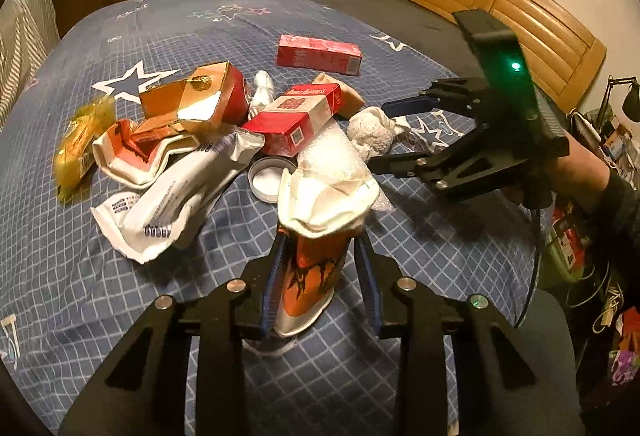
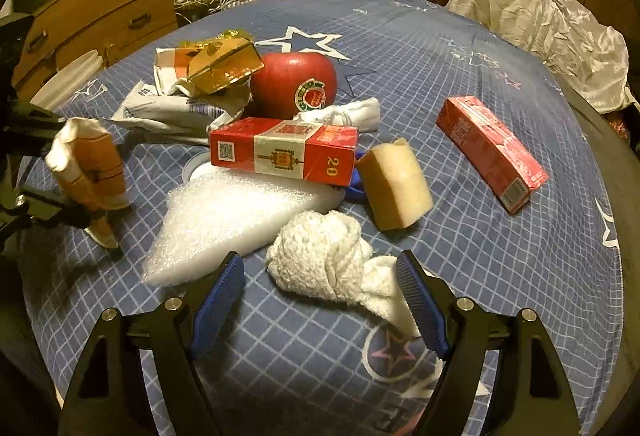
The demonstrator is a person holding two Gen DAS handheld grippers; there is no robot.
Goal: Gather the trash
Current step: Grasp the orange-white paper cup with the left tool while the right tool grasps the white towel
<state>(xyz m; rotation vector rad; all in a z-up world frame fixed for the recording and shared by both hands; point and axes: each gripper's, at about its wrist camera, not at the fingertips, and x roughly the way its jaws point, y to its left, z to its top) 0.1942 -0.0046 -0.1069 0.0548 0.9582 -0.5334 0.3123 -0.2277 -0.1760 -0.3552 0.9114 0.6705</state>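
Observation:
My left gripper (image 1: 320, 256) is shut on a crushed orange paper cup (image 1: 316, 268), holding it upright just above the bed; the same cup (image 2: 88, 172) shows at the left edge of the right wrist view. My right gripper (image 2: 320, 258) is open, its blue pads on either side of a knotted white cloth wad (image 2: 316, 252) without touching it. From the left wrist view, the right gripper (image 1: 379, 136) hangs beside that wad (image 1: 368, 132). Further trash lies heaped behind: a red carton (image 2: 284, 152), bubble wrap (image 2: 232, 220), a gold box (image 2: 224, 66) and a white packet (image 1: 176, 196).
All of it lies on a bed with a blue checked sheet (image 2: 500, 268). A red apple (image 2: 294, 84), a beige block (image 2: 396, 184) and a red box (image 2: 492, 152) lie nearby. A white plastic bag (image 2: 540, 20) sits at the far edge, a dresser (image 2: 100, 8) beside the bed.

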